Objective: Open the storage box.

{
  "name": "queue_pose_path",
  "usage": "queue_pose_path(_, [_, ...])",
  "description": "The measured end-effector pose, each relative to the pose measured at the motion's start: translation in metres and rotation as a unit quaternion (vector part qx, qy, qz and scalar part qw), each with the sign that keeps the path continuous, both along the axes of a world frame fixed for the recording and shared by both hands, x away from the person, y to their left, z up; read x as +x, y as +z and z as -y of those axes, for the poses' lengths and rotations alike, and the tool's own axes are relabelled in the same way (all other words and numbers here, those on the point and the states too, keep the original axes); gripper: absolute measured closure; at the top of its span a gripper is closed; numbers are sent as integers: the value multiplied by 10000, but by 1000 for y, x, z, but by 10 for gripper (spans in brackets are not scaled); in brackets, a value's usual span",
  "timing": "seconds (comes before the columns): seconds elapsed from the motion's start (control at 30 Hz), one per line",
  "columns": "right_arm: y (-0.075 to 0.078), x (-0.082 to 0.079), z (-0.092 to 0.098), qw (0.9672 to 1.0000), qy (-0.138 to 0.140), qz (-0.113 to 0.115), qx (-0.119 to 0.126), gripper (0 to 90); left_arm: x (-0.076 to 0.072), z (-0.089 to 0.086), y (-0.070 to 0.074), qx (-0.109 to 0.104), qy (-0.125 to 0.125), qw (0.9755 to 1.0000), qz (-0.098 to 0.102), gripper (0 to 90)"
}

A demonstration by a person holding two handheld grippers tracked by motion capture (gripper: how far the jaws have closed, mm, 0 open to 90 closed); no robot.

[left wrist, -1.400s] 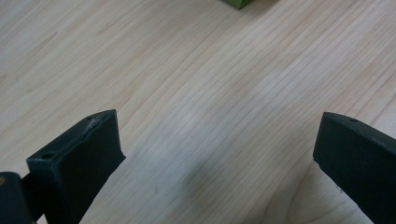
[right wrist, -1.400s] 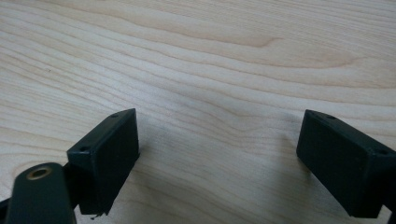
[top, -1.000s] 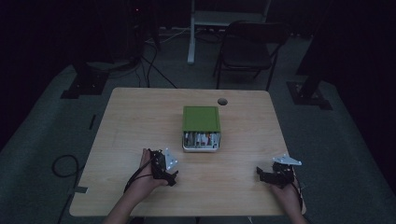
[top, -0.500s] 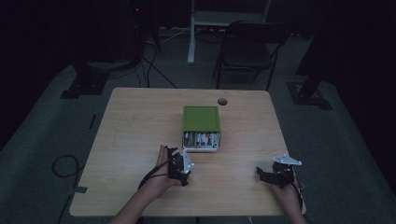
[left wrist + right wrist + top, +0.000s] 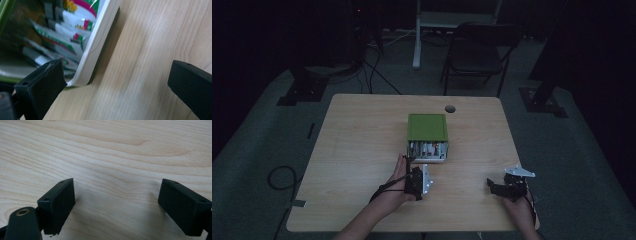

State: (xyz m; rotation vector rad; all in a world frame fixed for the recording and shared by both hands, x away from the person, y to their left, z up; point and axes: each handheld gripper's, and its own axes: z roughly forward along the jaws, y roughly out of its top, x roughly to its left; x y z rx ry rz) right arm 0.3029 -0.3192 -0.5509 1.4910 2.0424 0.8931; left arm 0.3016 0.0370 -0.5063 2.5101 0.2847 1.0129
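The green-lidded white box of packets [image 5: 427,138] is sitting mid-table, and you're bringing your left gripper [image 5: 417,181], jaws spread wide, up to its near corner [image 5: 82,75], closer than a second ago. Next, you're lining up on a packet. Your right gripper [image 5: 507,186] is resting open on the wooden table [image 5: 125,157].

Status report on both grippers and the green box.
Left gripper open at green box front. Right gripper open, on table. Nothing in the way.

I see the box [image 5: 427,137] mid-table [image 5: 357,150], packets [image 5: 62,32] in it. My left gripper [image 5: 418,181] sits just at its 6 o'clock; right gripper [image 5: 504,186] well apart, 4 o'clock.
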Motion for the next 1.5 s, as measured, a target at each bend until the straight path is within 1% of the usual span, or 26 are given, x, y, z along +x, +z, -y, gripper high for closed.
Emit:
queue_pose_path(0.1, [0,0,0,10000,-1,-3,1,133,-2,5,-2,262,-145,9994,178,15])
queue_pose_path(0.17, [0,0,0,10000,-8,3,0,140,-3,9,-2,319,-239,9989,250,15])
queue_pose_path(0.33, [0,0,0,10000,-41,10,6,149,-4,18,-4,514,-499,9969,317,15])
queue_pose_path(0.37, [0,0,0,10000,-41,11,7,149,-4,20,-5,490,-543,9967,347,15])
queue_pose_path(0.4, [0,0,0,10000,-41,8,5,149,-4,22,-5,528,-580,9962,388,15])
queue_pose_path(0.47, [0,0,0,10000,-43,8,7,149,-4,25,-5,580,-667,9950,467,61])
queue_pose_path(0.53, [0,0,0,10000,-44,9,9,150,-4,29,-6,547,-722,9944,540,61])
queue_pose_path(0.63, [0,0,0,10000,-45,10,9,152,0,32,-8,689,-752,9924,687,62])
queue_pose_path(0.67, [0,0,0,10000,-54,13,10,160,1,33,-8,766,-774,9908,805,71])
queue_pose_path(0.7, [0,-1,1,10000,-78,24,16,169,3,34,-9,831,-797,9891,919,108])
queue_pose_path(0.73, [0,-1,1,10000,-89,29,20,171,4,35,-10,869,-798,9883,962,150])
queue_pose_path(0.77, [0,-1,1,10000,-90,31,20,171,5,36,-11,931,-822,9874,984,150])
queue_pose_path(0.83, [0,-1,1,10000,-90,30,19,171,7,39,-12,1053,-876,9838,1154,177])
queue_pose_path(0.9, [0,-1,1,10000,-90,28,18,171,9,41,-13,1128,-896,9815,1261,233])
queue_pose_path(0.93, [0,-1,1,10000,-91,26,20,171,10,42,-14,1161,-909,9809,1272,247])
queue_pose_path(0.97, [0,-1,1,10000,-91,28,21,171,11,43,-14,1166,-905,9797,1355,266])
queue_pose_path(1.0, [0,-1,1,10000,-91,28,21,171,11,44,-14,1162,-884,9795,1387,289])
queue_pose_path(1.17, [0,-1,1,10000,-92,29,23,171,15,48,-17,1308,-857,9761,1510,349])
queue_pose_path(1.23, [0,-1,1,9999,-94,28,24,171,17,50,-19,1294,-862,9760,1523,388])
queue_pose_path(1.27, [0,-1,1,9999,-95,27,22,171,18,51,-20,1311,-865,9748,1583,415])
queue_pose_path(1.3, [0,-1,1,9999,-94,28,24,171,19,52,-21,1347,-842,9745,1588,467])
queue_pose_path(1.33, [0,-1,1,9999,-94,28,26,172,19,53,-21,1356,-827,9748,1568,477])
queue_pose_path(1.37, [0,-1,1,9999,-95,26,27,172,20,53,-22,1333,-791,9747,1608,495])
queue_pose_path(1.4, [0,-1,1,9999,-95,28,26,172,21,54,-22,1381,-779,9740,1616,514])
queue_pose_path(1.43, [0,-1,1,9999,-95,28,26,171,21,54,-23,1403,-771,9744,1578,523])
queue_pose_path(1.5, [0,-1,1,9999,-94,27,23,172,22,55,-23,1378,-756,9737,1649,533])
